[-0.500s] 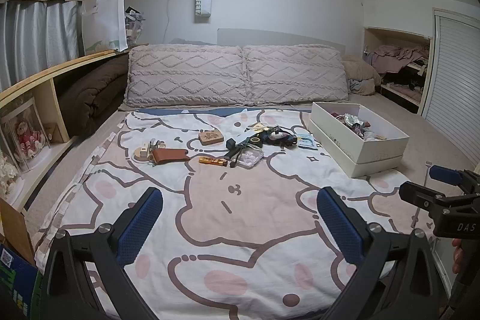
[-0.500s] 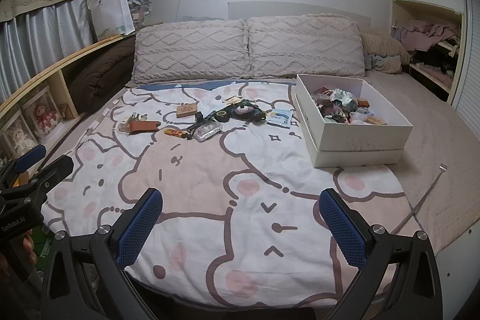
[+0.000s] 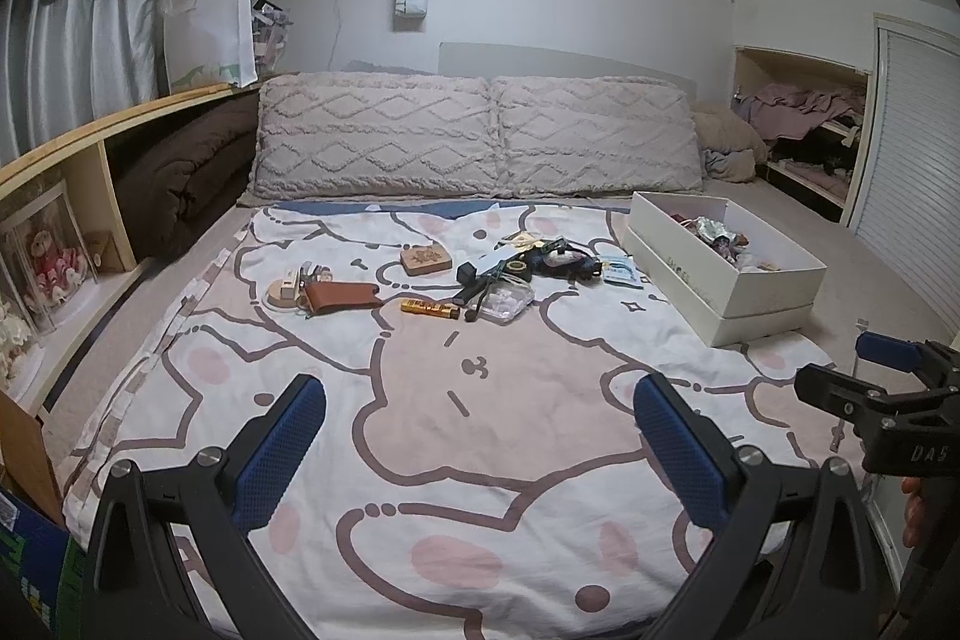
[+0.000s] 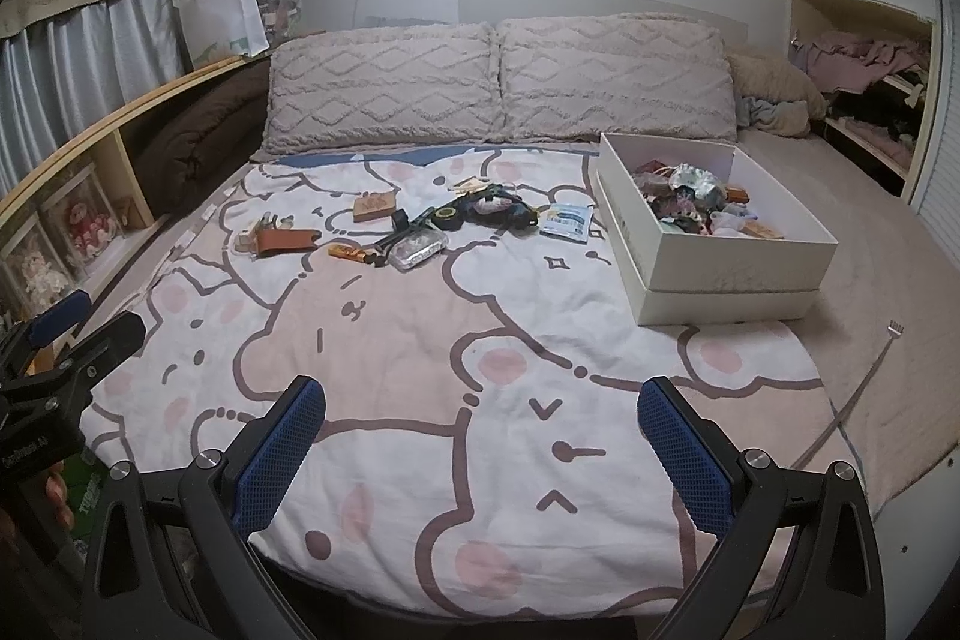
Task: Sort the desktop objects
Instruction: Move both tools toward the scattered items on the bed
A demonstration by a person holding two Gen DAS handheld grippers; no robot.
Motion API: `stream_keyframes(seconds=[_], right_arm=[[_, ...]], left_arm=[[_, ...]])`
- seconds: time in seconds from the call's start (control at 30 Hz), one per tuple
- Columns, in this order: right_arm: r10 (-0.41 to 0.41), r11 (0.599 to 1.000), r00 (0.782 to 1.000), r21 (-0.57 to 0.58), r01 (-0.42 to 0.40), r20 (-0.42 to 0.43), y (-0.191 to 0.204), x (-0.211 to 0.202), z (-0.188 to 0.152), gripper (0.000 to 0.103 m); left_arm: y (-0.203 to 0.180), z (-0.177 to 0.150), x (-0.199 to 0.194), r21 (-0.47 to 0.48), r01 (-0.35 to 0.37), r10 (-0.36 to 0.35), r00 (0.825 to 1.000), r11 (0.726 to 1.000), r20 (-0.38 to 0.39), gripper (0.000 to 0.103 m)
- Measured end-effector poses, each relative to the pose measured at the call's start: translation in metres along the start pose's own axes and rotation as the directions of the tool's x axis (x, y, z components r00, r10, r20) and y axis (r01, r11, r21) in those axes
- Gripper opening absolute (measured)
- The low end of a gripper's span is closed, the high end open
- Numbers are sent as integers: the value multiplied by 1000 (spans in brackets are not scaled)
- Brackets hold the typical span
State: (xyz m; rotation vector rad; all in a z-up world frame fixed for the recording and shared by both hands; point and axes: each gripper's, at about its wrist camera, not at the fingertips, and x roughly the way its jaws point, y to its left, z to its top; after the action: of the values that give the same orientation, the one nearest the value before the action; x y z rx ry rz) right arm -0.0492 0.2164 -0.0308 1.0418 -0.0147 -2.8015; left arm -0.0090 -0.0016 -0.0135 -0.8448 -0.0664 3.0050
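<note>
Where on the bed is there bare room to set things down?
The near half of the bedspread, between both tools and the clutter row, is bare. So is the strip between the brown case and the pillows. Beside the white box, it's crowded.

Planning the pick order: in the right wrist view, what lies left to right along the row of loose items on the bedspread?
Brown leather case → orange tube → clear plastic box → white-and-blue packet → white box.

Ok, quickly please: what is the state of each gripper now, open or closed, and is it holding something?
Left gripper: open, holding nothing.
Right gripper: open, holding nothing.
</note>
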Motion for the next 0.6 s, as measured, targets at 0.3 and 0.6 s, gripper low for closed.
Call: stream_keyframes(seconds=[0.3,0.6], right_arm=[[4,1000,998,0,-4,-57,3,25,-1,103],[7,1000,992,9,-5,-126,3,59,1,103]], left_arm=[[8,-6,26,-13,1,-2,999,1000,-54,103],[13,-13,61,-23,6,-9,991,1000,-131,103]])
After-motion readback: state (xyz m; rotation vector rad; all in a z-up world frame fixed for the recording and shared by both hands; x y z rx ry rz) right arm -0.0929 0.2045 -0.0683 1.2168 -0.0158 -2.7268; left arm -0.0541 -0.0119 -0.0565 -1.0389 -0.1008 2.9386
